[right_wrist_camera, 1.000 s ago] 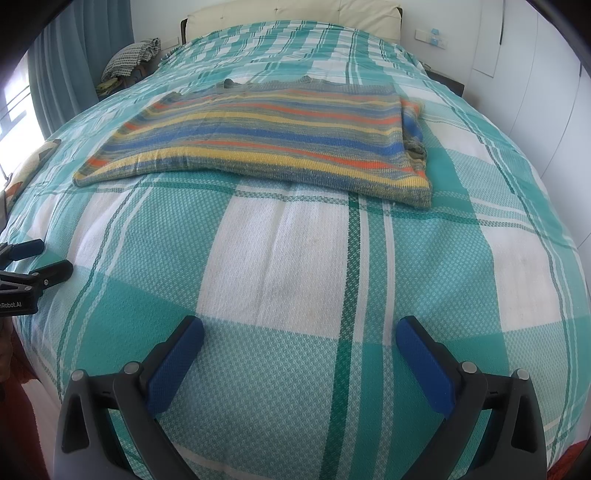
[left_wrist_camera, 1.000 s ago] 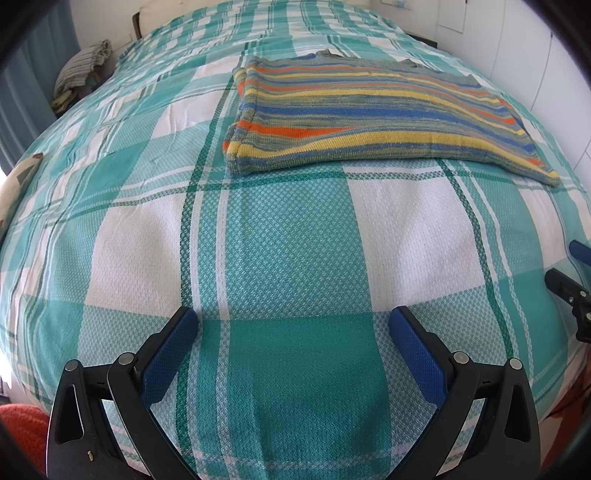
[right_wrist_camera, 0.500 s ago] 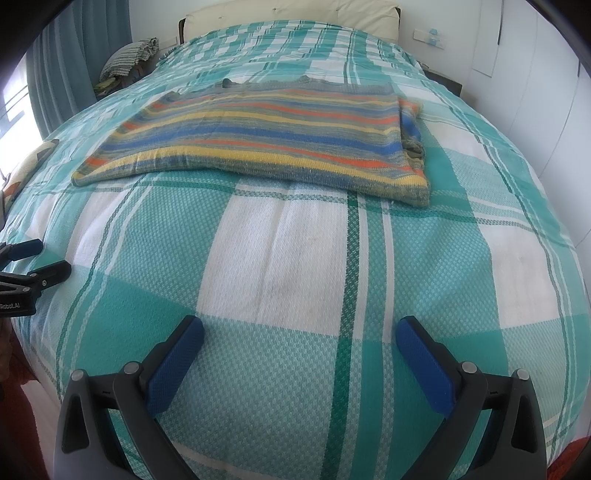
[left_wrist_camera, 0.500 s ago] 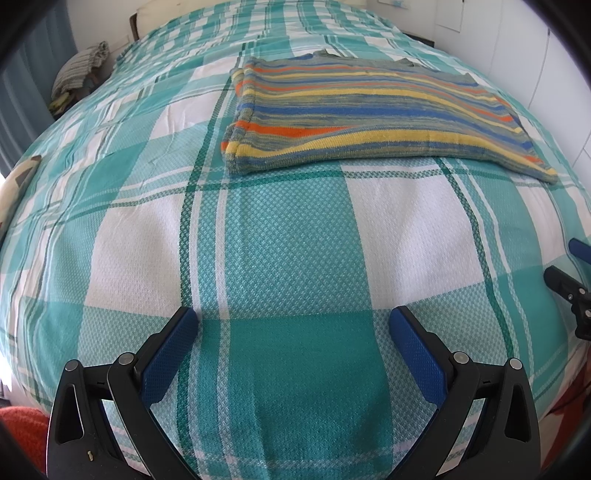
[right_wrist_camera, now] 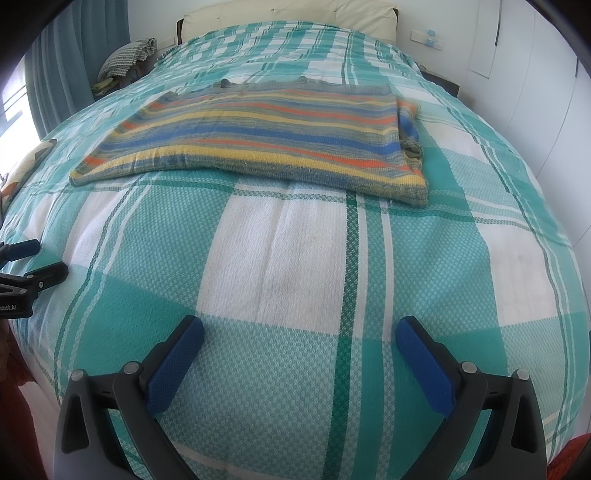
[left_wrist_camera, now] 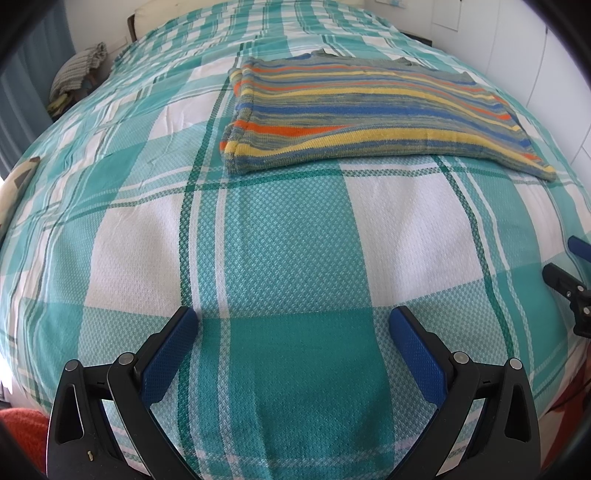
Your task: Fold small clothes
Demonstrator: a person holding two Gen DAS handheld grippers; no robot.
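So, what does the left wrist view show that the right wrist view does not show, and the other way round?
Only the left wrist view: the left gripper from behind, open, the right gripper's tips at its right edge, and the sweater's near left corner with its doubled edge.

Only the right wrist view: the right gripper from behind, open, the left gripper's tips at its left edge, the cream headboard, and the bunched fold on the sweater's right side.

Both: the striped sweater lying flat on the checked bedspread, untouched, and a pile of cloth by the curtain.
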